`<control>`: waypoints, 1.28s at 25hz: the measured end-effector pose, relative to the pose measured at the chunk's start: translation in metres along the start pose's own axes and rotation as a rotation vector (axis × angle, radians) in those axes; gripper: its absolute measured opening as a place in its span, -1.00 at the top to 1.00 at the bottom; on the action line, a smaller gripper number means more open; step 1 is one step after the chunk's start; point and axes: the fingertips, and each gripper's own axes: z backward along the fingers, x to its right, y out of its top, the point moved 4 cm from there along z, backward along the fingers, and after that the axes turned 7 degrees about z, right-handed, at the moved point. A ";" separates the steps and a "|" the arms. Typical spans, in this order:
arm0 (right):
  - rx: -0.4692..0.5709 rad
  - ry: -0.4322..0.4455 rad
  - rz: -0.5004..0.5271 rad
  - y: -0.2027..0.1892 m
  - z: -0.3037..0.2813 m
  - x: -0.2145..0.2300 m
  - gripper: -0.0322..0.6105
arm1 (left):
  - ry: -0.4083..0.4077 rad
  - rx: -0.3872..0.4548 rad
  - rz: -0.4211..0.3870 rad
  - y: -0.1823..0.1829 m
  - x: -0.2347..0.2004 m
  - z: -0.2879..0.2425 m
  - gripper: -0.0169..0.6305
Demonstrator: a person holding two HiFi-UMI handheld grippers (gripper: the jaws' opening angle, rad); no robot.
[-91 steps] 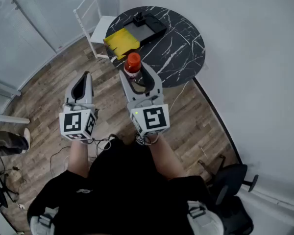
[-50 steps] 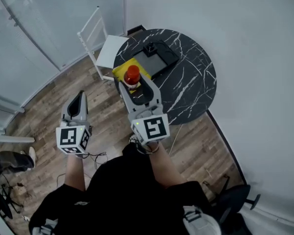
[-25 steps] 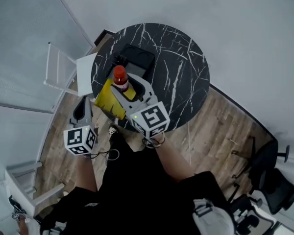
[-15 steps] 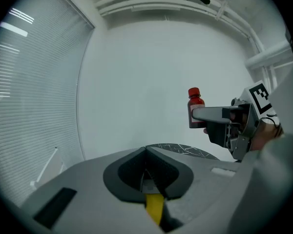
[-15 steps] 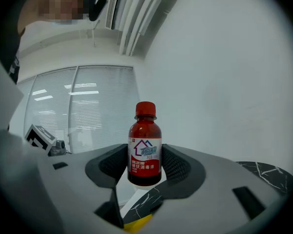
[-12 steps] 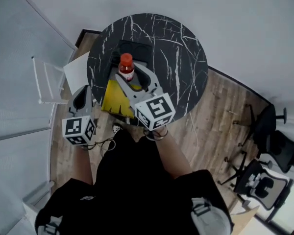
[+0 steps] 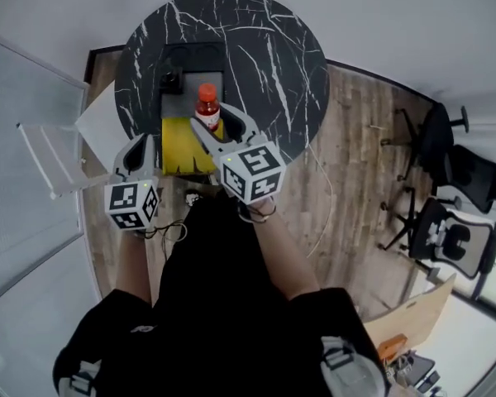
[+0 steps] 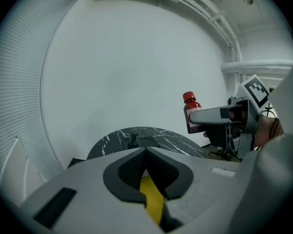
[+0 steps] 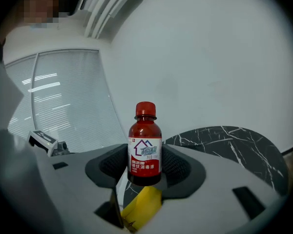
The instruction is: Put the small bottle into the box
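Observation:
A small red bottle (image 7: 207,108) with a red cap and white label stands upright between the jaws of my right gripper (image 7: 208,127), which is shut on it. In the right gripper view the bottle (image 9: 145,145) fills the middle, pads pressed to both its sides. It hangs over a yellow box (image 7: 178,145) at the near edge of the round black marble table (image 7: 269,48). My left gripper (image 7: 138,147) is shut with nothing in it, left of the box and beside the table's edge. The left gripper view shows the bottle (image 8: 190,112) at right and the yellow box (image 8: 152,200) below the jaws.
A flat black tray with a small black object (image 7: 184,74) lies on the table beyond the yellow box. A white chair (image 7: 59,151) stands at the left of the table. Office chairs (image 7: 448,180) stand at the far right on the wooden floor. A white wall is behind the table.
The person has walked up to the table with the bottle held in the right gripper. The bottle is now over the yellow box. The left gripper has stayed shut alongside.

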 end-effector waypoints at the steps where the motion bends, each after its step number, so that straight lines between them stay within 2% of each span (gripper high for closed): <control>1: -0.020 -0.019 -0.013 -0.008 0.001 0.004 0.26 | -0.016 -0.019 0.008 -0.007 0.002 -0.005 0.95; 10: -0.200 -0.084 -0.107 -0.087 -0.025 0.029 0.26 | -0.058 -0.163 0.066 -0.068 0.004 -0.048 0.95; 17: -0.335 -0.072 -0.178 -0.147 -0.053 0.032 0.26 | -0.076 -0.280 0.103 -0.110 -0.003 -0.077 0.95; 23: -0.466 -0.061 -0.210 -0.197 -0.068 0.029 0.33 | -0.048 -0.363 0.110 -0.140 -0.016 -0.093 0.95; 28: -0.493 -0.021 -0.116 -0.196 -0.082 0.013 0.33 | -0.033 -0.385 0.136 -0.148 -0.025 -0.093 0.95; 32: -0.486 -0.025 -0.119 -0.197 -0.086 0.015 0.33 | -0.036 -0.387 0.135 -0.148 -0.024 -0.094 0.95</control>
